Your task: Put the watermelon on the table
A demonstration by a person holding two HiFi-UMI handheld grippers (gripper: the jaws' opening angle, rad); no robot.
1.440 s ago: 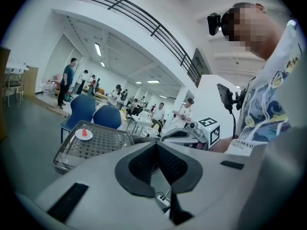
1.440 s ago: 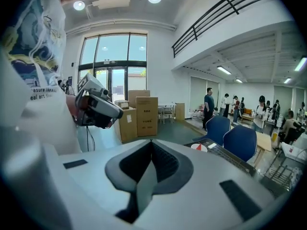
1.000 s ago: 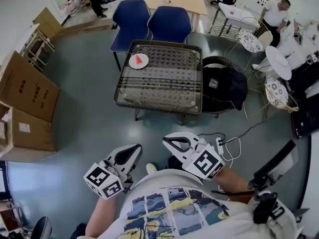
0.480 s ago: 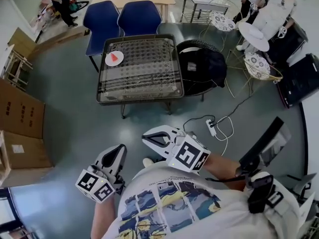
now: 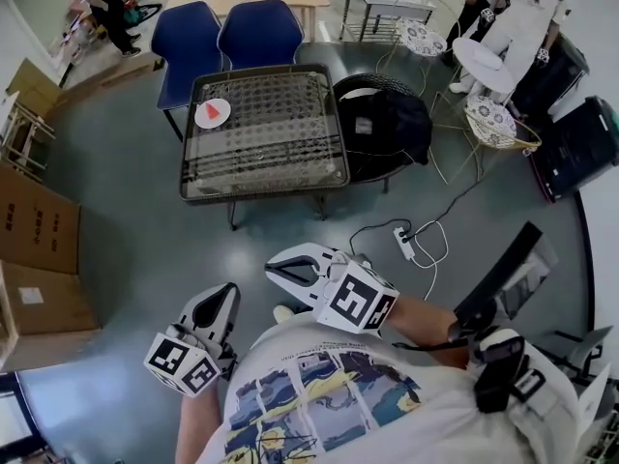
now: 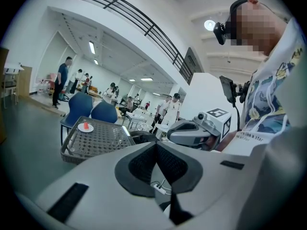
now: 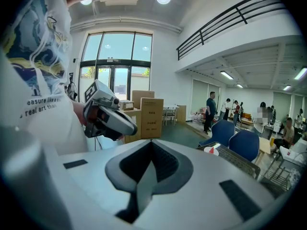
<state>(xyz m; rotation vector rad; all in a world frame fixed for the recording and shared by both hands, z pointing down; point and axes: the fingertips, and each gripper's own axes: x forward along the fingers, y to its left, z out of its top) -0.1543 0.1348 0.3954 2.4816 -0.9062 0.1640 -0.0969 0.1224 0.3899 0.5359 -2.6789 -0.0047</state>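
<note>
Right tool [image 5: 271, 270], power strip [image 5: 403, 242], table [image 5: 261, 184] beyond

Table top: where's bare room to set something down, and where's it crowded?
The table is bare apart from its far-left corner, where the plate with the watermelon slice sits. Free: the middle, the near edge, and the right side bordering the round chair. Crowded: that corner, with the blue chairs just behind it.

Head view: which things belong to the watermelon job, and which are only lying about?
Job: watermelon slice, white plate under it, mesh table, left gripper and right gripper, both shut and empty.
Lying about: blue chairs, black bag, power strip, cardboard boxes.
</note>
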